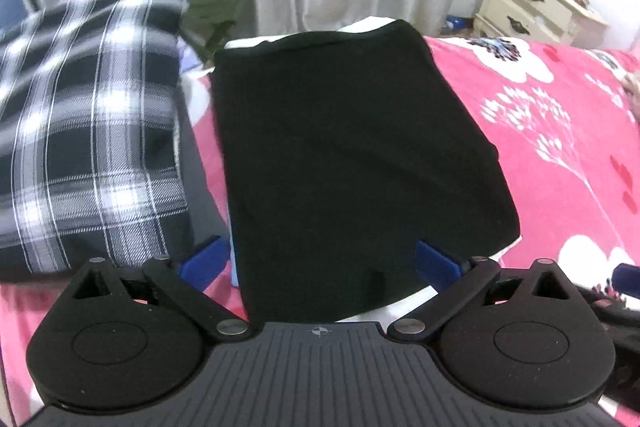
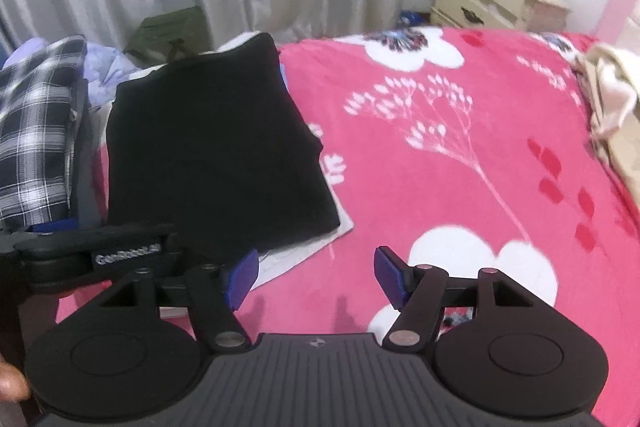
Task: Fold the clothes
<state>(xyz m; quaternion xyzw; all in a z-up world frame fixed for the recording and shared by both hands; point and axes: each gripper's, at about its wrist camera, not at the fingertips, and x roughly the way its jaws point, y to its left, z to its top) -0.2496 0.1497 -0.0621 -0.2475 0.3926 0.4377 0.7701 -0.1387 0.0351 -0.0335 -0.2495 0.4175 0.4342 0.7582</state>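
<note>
Jaws of both grippers (blue-padded) gape beside the folded black garment (image 1: 352,163).

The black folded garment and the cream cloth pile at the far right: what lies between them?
Only bare pink floral blanket separates black garment from cream cloth, in the right wrist view.

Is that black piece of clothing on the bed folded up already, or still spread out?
Folded. The black garment lies as a compact, flat rectangle with straight edges on the pink bedspread, no sleeves sticking out.
</note>
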